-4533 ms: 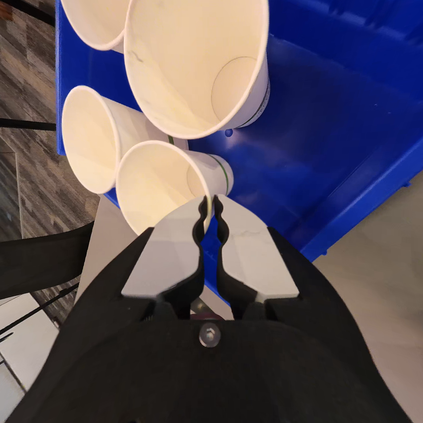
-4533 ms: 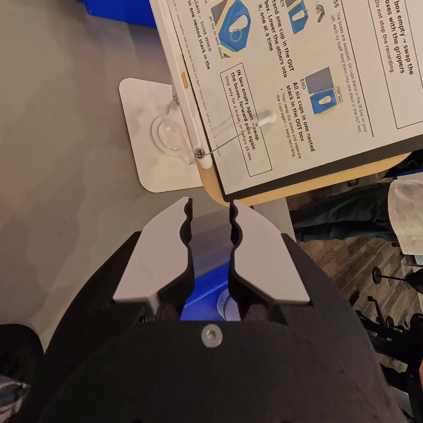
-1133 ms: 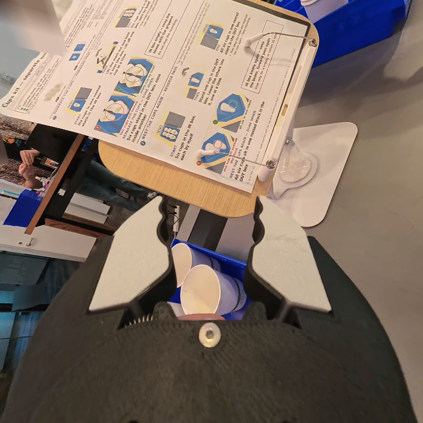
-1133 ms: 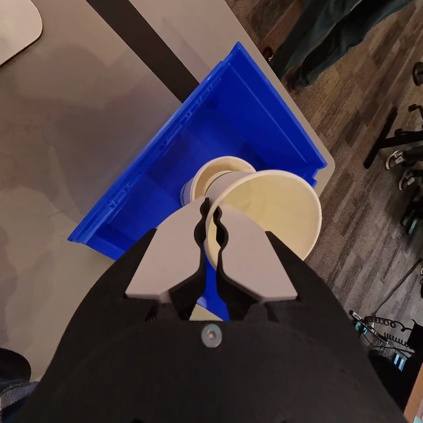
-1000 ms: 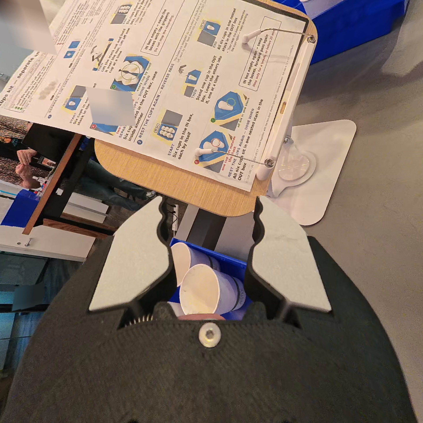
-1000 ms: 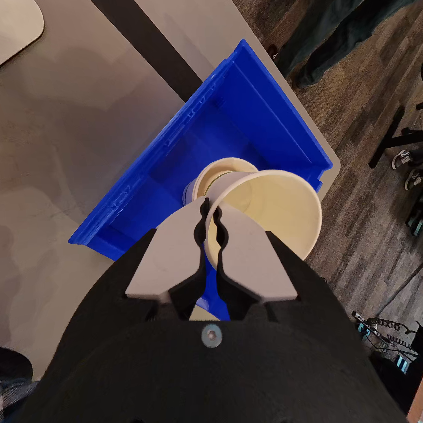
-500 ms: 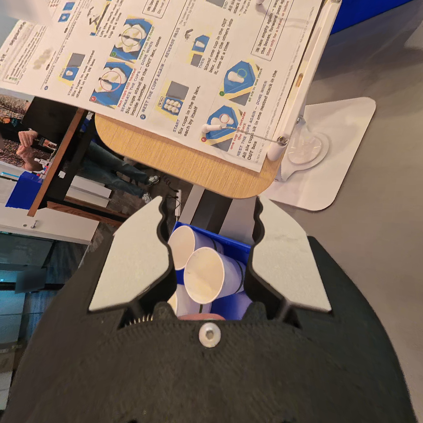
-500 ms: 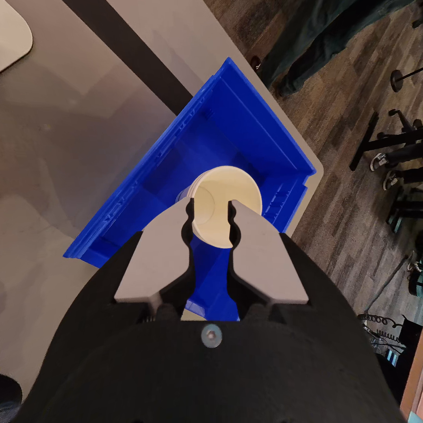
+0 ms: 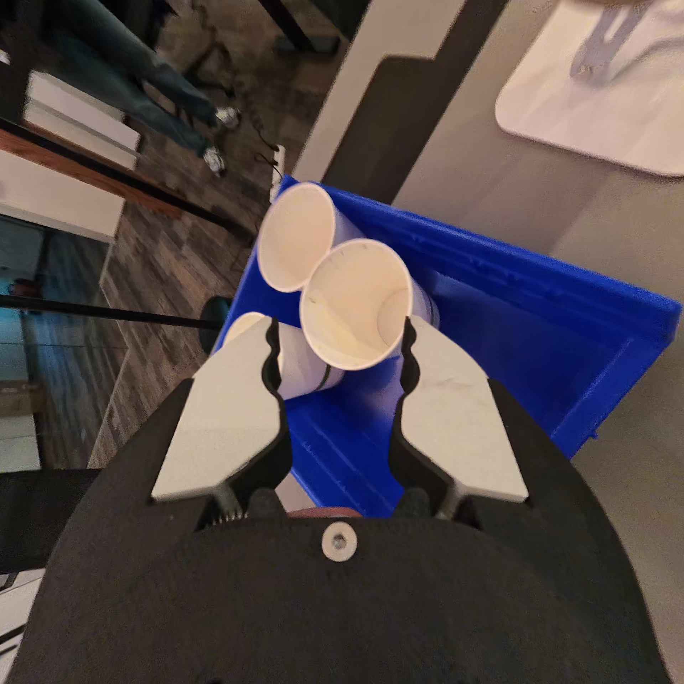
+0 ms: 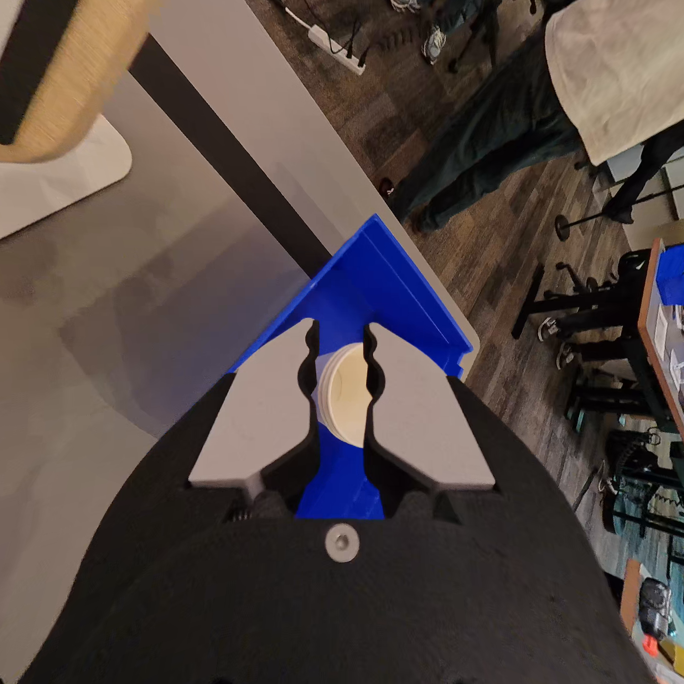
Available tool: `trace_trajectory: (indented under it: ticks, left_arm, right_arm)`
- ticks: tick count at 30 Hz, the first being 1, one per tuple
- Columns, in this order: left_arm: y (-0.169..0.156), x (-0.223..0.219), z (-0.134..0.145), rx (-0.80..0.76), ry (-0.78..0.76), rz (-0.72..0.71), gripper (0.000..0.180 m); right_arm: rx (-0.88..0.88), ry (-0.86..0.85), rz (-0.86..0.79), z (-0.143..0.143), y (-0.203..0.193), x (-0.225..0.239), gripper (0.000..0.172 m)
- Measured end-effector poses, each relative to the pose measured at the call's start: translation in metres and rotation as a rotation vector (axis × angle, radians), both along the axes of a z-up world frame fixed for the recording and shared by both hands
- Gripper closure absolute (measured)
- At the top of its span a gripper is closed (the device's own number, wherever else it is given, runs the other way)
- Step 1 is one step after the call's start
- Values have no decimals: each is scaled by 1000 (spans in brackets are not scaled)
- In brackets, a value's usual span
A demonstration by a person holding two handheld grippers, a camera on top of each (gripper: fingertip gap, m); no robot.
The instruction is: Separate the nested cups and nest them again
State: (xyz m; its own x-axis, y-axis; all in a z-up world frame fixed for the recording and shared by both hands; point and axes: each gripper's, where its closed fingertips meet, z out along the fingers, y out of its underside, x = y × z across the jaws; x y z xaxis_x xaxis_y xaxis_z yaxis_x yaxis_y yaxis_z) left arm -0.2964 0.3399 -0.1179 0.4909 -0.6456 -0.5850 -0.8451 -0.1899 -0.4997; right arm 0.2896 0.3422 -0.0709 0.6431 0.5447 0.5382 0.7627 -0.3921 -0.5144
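In the left wrist view a blue bin [image 9: 518,333] holds three separate white paper cups. One [image 9: 296,237] stands at the far corner, one [image 9: 351,307] in front of it, and one [image 9: 307,366] behind my left finger. My left gripper [image 9: 338,327] is open wide above the bin. The front cup's rim lies between the fingertips, with a gap on the left side. In the right wrist view my right gripper [image 10: 339,329] is open and empty above a nested stack of white cups [image 10: 348,388], which stands in a second blue bin [image 10: 370,281].
Both bins sit near the far edge of the grey table [image 10: 111,296]; the floor and people's legs [image 10: 481,155] lie beyond. A white stand base [image 9: 599,111] is on the table to the right of the left bin. It also shows, with the wooden board [image 10: 66,81], at the left in the right wrist view. Left tips to right tips: about 60 cm.
My right gripper opened and let its cup drop into the stack, then drew back. My left gripper swung down from the instruction board to the bin of loose cups, and its jaws narrowed a little.
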Motion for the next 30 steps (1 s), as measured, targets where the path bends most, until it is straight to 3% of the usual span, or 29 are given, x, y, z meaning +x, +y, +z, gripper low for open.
trace_trajectory:
  ticks: [7,11,15,23,30]
  left_arm:
    - [6,9,-56,-158,58,-64,144]
    - [4,9,-73,-217,90,-80,170]
    - [-6,13,-76,-263,93,-122,179]
    - [-41,17,-41,-278,89,-179,179]
    - [-91,29,18,-193,79,-244,179]
  right_arm:
    - [0,-14,67,0,-3,-24,149]
    - [2,-21,83,1,-4,-30,149]
    - [12,-17,95,5,-7,-34,150]
    - [84,41,176,33,-25,-53,150]
    - [155,202,450,68,-65,-120,149]
